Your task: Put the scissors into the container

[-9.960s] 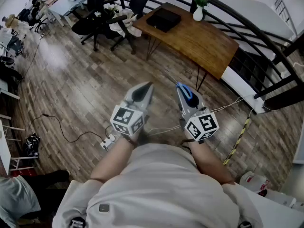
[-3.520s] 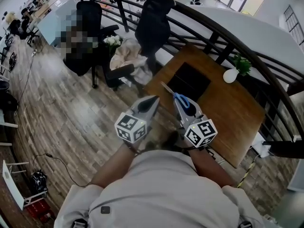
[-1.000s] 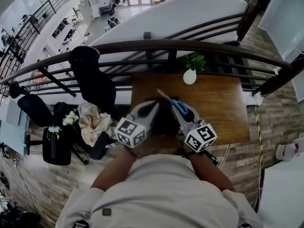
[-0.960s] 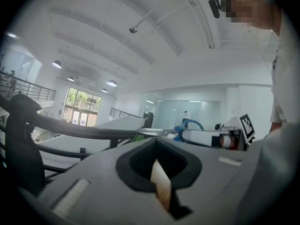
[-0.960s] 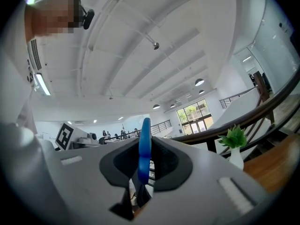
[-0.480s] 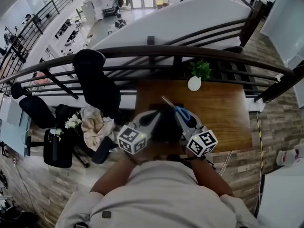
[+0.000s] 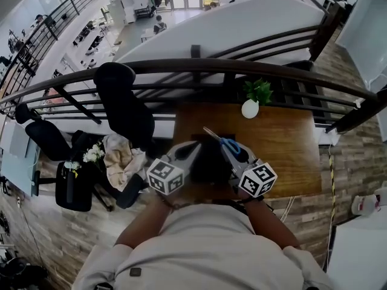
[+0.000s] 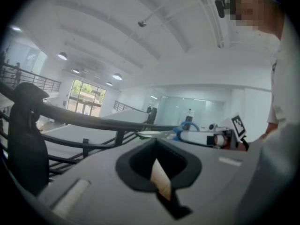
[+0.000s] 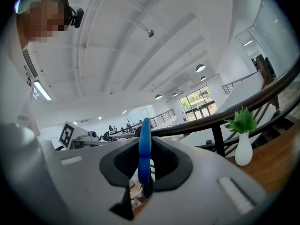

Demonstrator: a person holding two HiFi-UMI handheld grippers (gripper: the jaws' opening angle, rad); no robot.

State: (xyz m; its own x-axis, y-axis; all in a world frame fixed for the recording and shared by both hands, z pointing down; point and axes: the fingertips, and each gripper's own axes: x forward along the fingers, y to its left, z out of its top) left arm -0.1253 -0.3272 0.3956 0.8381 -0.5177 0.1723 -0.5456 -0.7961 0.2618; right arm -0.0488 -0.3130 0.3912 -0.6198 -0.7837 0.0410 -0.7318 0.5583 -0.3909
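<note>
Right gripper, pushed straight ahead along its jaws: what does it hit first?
Probably the dark railing behind the table, though depth is unclear. The right gripper, shut on the scissors, aims over that table, left of the vase.

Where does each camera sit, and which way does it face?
Head view: on the head, looking steeply down at the desk; torso, forearms, left hand-held gripper and right hand-held gripper show.
Left gripper view: rides that gripper, facing the railing; own jaws, torso at right.
Right gripper view: rides that gripper, facing the vase; jaws clamp the scissors.
Shared: all three show the scissors.
</note>
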